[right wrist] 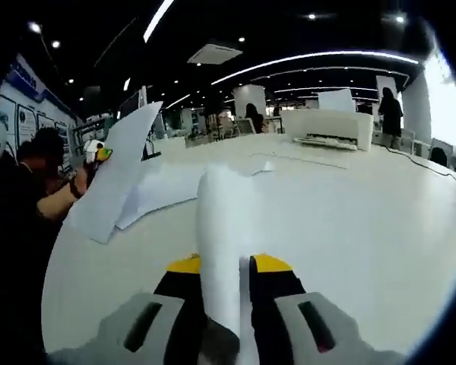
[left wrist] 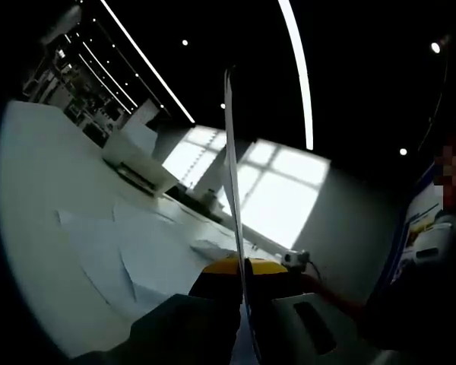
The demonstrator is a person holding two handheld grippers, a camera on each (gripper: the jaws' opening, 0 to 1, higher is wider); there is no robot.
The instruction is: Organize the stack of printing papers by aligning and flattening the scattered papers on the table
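In the left gripper view, the left hand-held gripper [left wrist: 243, 293] has its jaws pressed together on a sheet of paper [left wrist: 232, 182] that stands on edge and runs straight up from between the yellow-tipped jaws, so it shows only as a thin pale line. Beyond it the white tabletop [left wrist: 38, 228] slopes away, tilted by the roll of the camera. Several loose papers [left wrist: 129, 251] lie flat and overlapping on it, just past the jaws. Farther back sits a white printer [left wrist: 140, 160], with bright windows [left wrist: 277, 186] behind it.

In the right gripper view, the right hand-held gripper [right wrist: 229, 285] pinches a second sheet [right wrist: 224, 228] between its jaws; the sheet curls upward and forward over the tabletop [right wrist: 365, 228]. To the left, the other hand-held gripper [right wrist: 96, 152] holds up a bent sheet [right wrist: 118, 171] above the scattered papers [right wrist: 167, 186], which lie near the tabletop's left side. The printer [right wrist: 330, 128] stands at the far end of the tabletop, and people stand in the background.
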